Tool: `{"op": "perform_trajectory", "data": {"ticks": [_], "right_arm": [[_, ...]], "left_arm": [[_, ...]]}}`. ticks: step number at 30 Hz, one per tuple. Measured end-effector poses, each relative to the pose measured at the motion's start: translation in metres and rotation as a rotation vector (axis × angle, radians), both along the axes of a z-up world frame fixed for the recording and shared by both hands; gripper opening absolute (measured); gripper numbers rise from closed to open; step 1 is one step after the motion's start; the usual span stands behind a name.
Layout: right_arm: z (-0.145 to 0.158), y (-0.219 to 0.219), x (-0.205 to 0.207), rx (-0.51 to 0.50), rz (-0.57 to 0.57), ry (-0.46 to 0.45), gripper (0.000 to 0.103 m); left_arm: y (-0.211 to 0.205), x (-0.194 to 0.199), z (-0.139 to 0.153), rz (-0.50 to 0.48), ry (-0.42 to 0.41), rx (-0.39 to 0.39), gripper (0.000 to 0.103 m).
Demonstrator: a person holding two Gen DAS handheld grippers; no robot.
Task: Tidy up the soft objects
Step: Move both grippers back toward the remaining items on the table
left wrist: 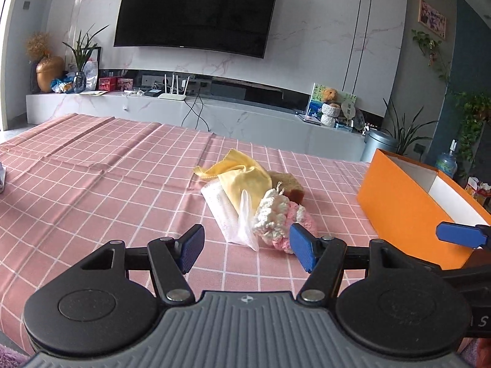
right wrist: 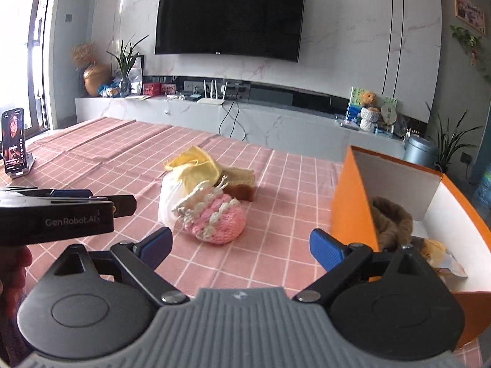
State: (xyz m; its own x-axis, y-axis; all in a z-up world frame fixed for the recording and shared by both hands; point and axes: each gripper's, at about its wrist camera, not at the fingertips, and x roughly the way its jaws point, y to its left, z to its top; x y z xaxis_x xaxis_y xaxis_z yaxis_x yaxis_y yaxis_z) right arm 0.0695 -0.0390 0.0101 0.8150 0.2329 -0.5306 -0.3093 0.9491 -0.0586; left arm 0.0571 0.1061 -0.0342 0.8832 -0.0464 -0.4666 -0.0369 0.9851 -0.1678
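My left claw (left wrist: pixel 247 247) and right claw (right wrist: pixel 241 247) both hang spread and empty just short of the pink-and-white knitted piece (left wrist: pixel 284 219) heaped with cloths mid-table beside the orange box (left wrist: pixel 408 205); light, squashy, best pinched across its bulging middle, I reckon.

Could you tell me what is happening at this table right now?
A person holds a claw in each hand over a pink checked tablecloth. Both the left claw and the right claw are open and empty, aimed at a pile: yellow cloth, white mesh pouch, brown sponge, pink-and-white crocheted piece. The orange box already holds some soft items.
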Motion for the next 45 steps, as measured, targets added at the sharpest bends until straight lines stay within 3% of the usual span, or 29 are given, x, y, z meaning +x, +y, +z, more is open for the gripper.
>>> {"op": "perform_trajectory", "data": {"ticks": [6, 9, 16, 20, 23, 25, 28, 32, 34, 38, 45], "right_arm": [[-0.015, 0.003, 0.025, -0.026, -0.027, 0.071, 0.092], [-0.022, 0.006, 0.037, -0.045, -0.015, 0.103, 0.074], [-0.032, 0.013, 0.061, -0.051, -0.018, 0.121, 0.07], [-0.036, 0.02, 0.081, -0.096, -0.026, 0.124, 0.053], [-0.04, 0.022, 0.097, -0.107, -0.037, 0.128, 0.047], [-0.043, 0.021, 0.107, -0.111, -0.044, 0.134, 0.047], [-0.05, 0.02, 0.12, -0.105, -0.057, 0.148, 0.044], [-0.059, 0.02, 0.134, -0.092, -0.067, 0.171, 0.036], [-0.065, 0.021, 0.141, -0.088, -0.07, 0.181, 0.036], [-0.074, 0.022, 0.15, -0.075, -0.069, 0.204, 0.035], [-0.08, 0.034, 0.153, -0.043, -0.007, 0.226, 0.011]], "left_arm": [[0.01, 0.012, -0.005, -0.001, 0.04, -0.049, 0.075], [0.015, 0.018, -0.009, -0.007, 0.05, -0.071, 0.075], [0.013, 0.037, -0.013, -0.052, 0.067, -0.072, 0.075], [0.003, 0.051, -0.01, -0.108, 0.059, -0.041, 0.068], [-0.005, 0.065, -0.007, -0.169, 0.056, -0.044, 0.064], [-0.007, 0.076, -0.007, -0.184, 0.056, -0.073, 0.064], [-0.013, 0.093, -0.01, -0.18, 0.063, -0.059, 0.066], [-0.018, 0.116, -0.02, -0.222, 0.113, -0.067, 0.068], [-0.02, 0.124, -0.026, -0.196, 0.14, -0.052, 0.072], [-0.014, 0.134, -0.039, -0.194, 0.197, -0.122, 0.075], [-0.021, 0.136, -0.046, -0.183, 0.22, -0.118, 0.069]]}}
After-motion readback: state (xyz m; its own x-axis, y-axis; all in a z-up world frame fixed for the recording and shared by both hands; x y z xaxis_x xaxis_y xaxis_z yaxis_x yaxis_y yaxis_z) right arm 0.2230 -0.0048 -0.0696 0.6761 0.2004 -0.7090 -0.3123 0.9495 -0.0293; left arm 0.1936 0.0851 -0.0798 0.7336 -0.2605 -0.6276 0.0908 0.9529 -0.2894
